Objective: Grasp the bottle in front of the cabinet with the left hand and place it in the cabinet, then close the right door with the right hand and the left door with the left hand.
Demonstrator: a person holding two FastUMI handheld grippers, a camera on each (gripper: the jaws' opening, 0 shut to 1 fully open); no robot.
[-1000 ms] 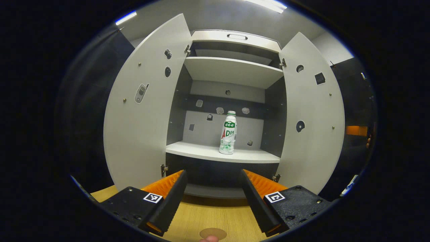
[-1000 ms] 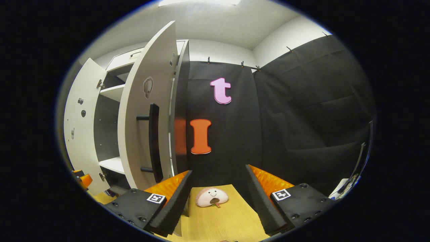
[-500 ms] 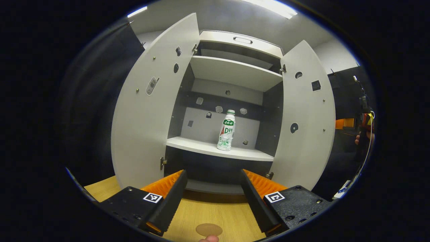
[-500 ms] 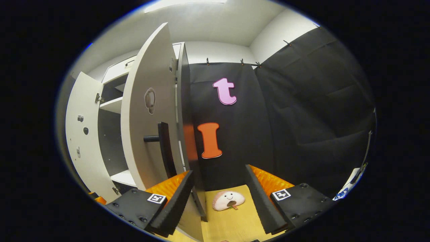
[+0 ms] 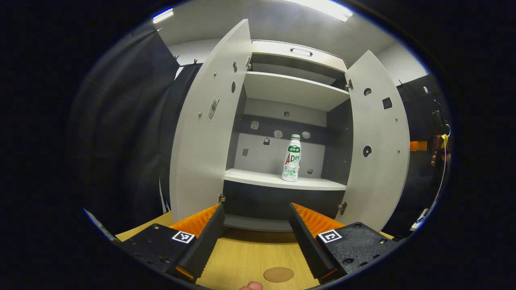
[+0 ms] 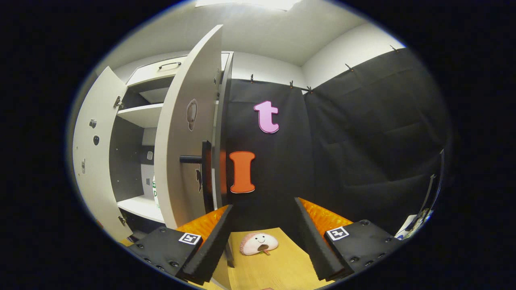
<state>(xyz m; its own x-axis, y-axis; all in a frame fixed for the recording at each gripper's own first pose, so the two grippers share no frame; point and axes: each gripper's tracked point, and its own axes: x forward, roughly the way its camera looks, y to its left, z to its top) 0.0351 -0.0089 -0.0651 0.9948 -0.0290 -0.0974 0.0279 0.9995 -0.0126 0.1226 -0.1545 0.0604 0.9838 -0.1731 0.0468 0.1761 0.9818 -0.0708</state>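
In the left gripper view you are facing the cabinet (image 5: 296,86) head-on: the bottle (image 5: 292,158), white plastic with a green cap and label, is standing upright on the middle shelf (image 5: 258,179), both flat grey doors swung open. Your left claw (image 5: 254,233) is hanging wide open, holding nothing, above the wood-grain table (image 5: 250,257). In the right gripper view your right claw (image 6: 262,237), also wide open and empty, is sitting beside the right door (image 6: 183,137) and its dark bar handle (image 6: 206,181), with a round plush toy (image 6: 259,244) lying on the table.

- We see the bottle (image 5: 292,158), white with a green cap and label, standing upright on the cabinet (image 5: 296,86)'s middle shelf, right of centre.
- We find the left door (image 5: 209,125) swung wide open.
- The right door (image 5: 377,141) also hangs open, its dark bar handle (image 6: 206,181) facing outward.
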